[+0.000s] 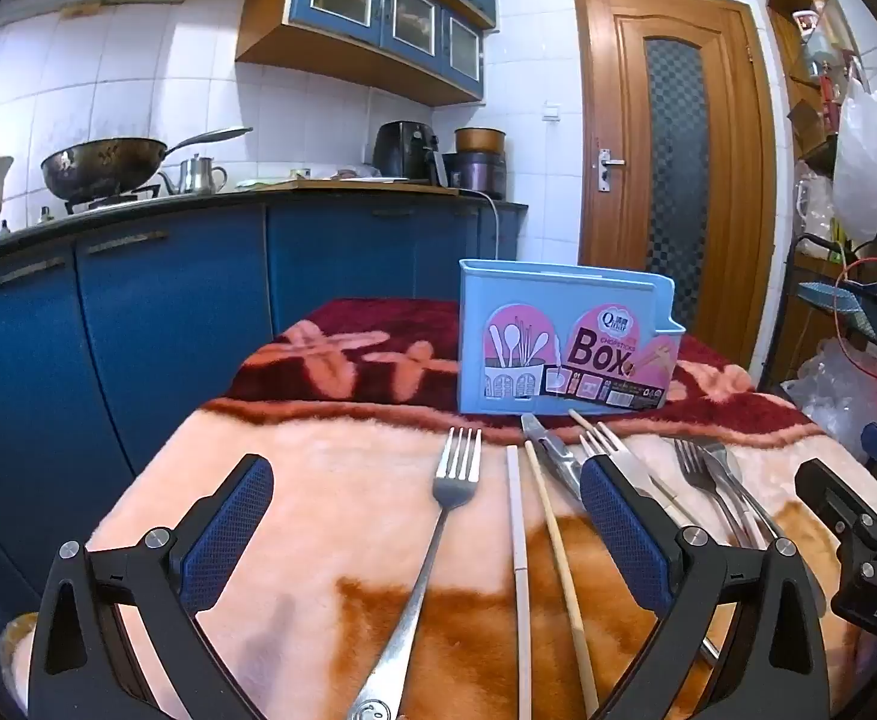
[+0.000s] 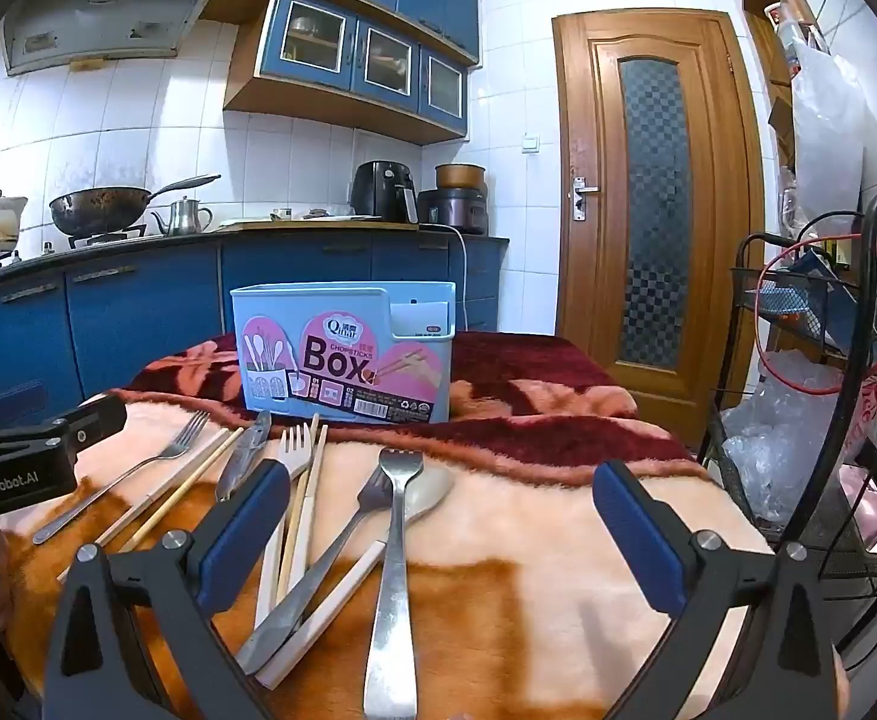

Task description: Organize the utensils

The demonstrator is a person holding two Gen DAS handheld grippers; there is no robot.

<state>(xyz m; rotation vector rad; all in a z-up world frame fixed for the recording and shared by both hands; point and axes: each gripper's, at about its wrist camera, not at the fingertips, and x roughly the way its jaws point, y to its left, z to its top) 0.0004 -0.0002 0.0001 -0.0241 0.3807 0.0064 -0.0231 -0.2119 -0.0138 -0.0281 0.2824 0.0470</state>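
A: Left gripper (image 1: 426, 531) spread wide, empty, hovering over a steel fork (image 1: 432, 546) and two chopsticks (image 1: 549, 558) on the blanket (image 1: 318, 480)

B: Right gripper (image 2: 441, 540) gaping too, nothing held, a fork (image 2: 396, 540) and spoon (image 2: 432, 495) beneath. The blue utensil box (image 2: 342, 354) stands upright behind them

The box (image 2: 345, 354) stands on the bench (image 2: 558, 540) at its far side, with the utensils lying on the bench just near of it. From left to right lie a fork (image 1: 432, 546), two chopsticks (image 1: 519, 552), a knife (image 1: 549, 450), then more forks (image 1: 708, 480). Behind the bench runs a counter (image 2: 198, 240) on the left and a door (image 2: 654, 210) on the right.
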